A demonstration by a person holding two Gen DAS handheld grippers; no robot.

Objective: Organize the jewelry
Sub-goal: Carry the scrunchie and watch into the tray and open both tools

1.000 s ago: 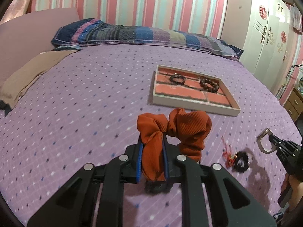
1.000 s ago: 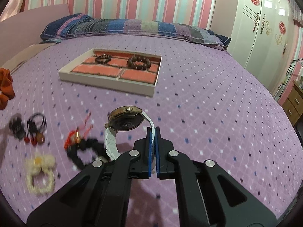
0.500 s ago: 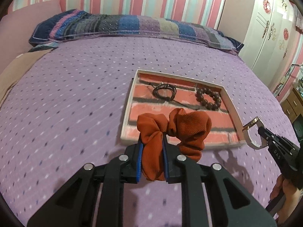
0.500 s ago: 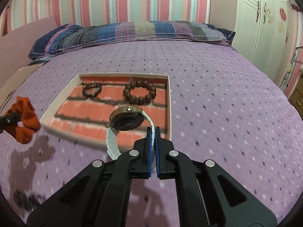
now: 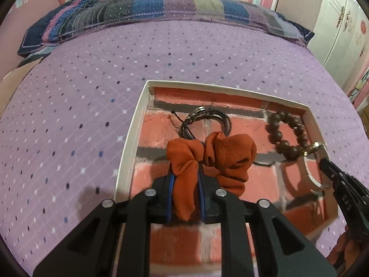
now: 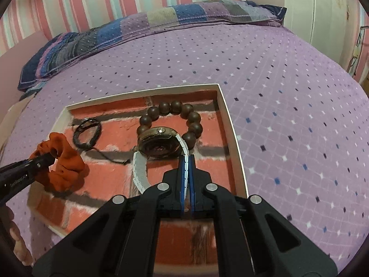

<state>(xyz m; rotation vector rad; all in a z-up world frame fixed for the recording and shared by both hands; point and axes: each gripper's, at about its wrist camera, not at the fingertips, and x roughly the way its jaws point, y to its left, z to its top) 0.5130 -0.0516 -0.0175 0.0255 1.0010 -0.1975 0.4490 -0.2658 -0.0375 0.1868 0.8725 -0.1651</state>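
My left gripper (image 5: 185,184) is shut on an orange scrunchie (image 5: 221,159) and holds it above the left part of a white-rimmed tray (image 5: 129,143) with a brick-pattern floor. My right gripper (image 6: 187,161) is shut on the white strap of a gold-cased watch (image 6: 159,143) and holds it above the tray's right part (image 6: 228,124). In the tray lie a black cord bracelet (image 5: 207,117) and a brown bead bracelet (image 5: 288,133). The right gripper with the watch also shows in the left wrist view (image 5: 322,164). The scrunchie also shows in the right wrist view (image 6: 66,161).
The tray lies on a purple dotted bedspread (image 5: 80,115). A striped patchwork pillow (image 5: 150,11) lies at the head of the bed. A white wardrobe (image 5: 346,23) stands to the right.
Both grippers have moved forward from the loose jewelry on the bedspread to above the tray, carrying the scrunchie and the watch. The tray now fills the lower middle of both views.
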